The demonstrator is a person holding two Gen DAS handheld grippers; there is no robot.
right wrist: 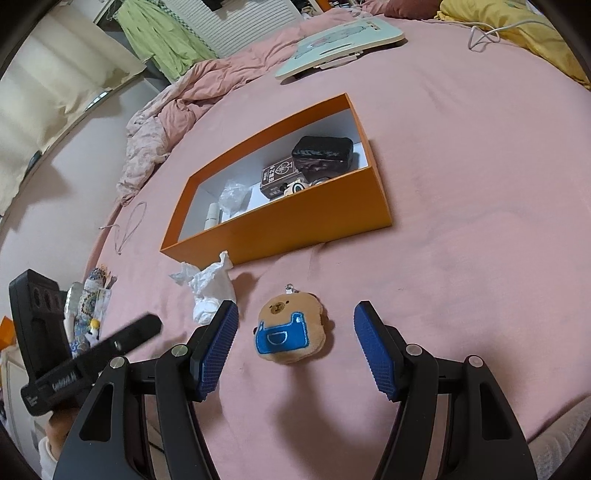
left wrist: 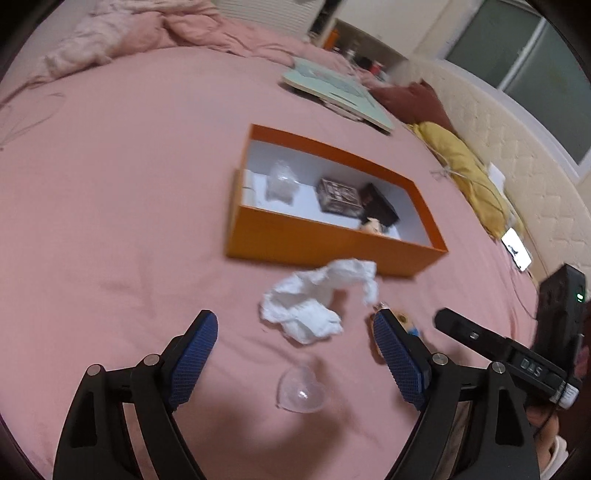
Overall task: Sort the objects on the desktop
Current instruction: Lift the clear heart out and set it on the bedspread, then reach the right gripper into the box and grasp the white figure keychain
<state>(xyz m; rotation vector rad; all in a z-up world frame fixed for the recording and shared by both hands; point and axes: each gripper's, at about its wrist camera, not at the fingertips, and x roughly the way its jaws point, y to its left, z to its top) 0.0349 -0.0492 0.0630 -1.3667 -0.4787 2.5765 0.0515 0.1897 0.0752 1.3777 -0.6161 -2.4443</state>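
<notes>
On the pink bedsheet stands an orange box (left wrist: 332, 242) (right wrist: 295, 221) holding a dark case (right wrist: 323, 151), a card box (right wrist: 279, 177), clear wrap (right wrist: 232, 195) and a white tube. A crumpled white tissue (left wrist: 314, 299) (right wrist: 212, 286) lies in front of it. My left gripper (left wrist: 295, 317) is open, with a clear heart-shaped piece (left wrist: 301, 393) on the sheet between its fingers, untouched. My right gripper (right wrist: 297, 306) is open around a brown plush keychain with a blue patch (right wrist: 291, 332), pads apart from it. In the left wrist view this plush (left wrist: 404, 319) peeks out behind a finger.
A mint-green board (left wrist: 340, 92) (right wrist: 343, 40) lies beyond the box. A yellow pillow (left wrist: 469, 177), a lit phone (left wrist: 517, 249) and a cable sit along the padded headboard. A bunched pink quilt (left wrist: 147, 29) lies at the far side. The bed's edge (right wrist: 99, 236) runs left, with a loose string.
</notes>
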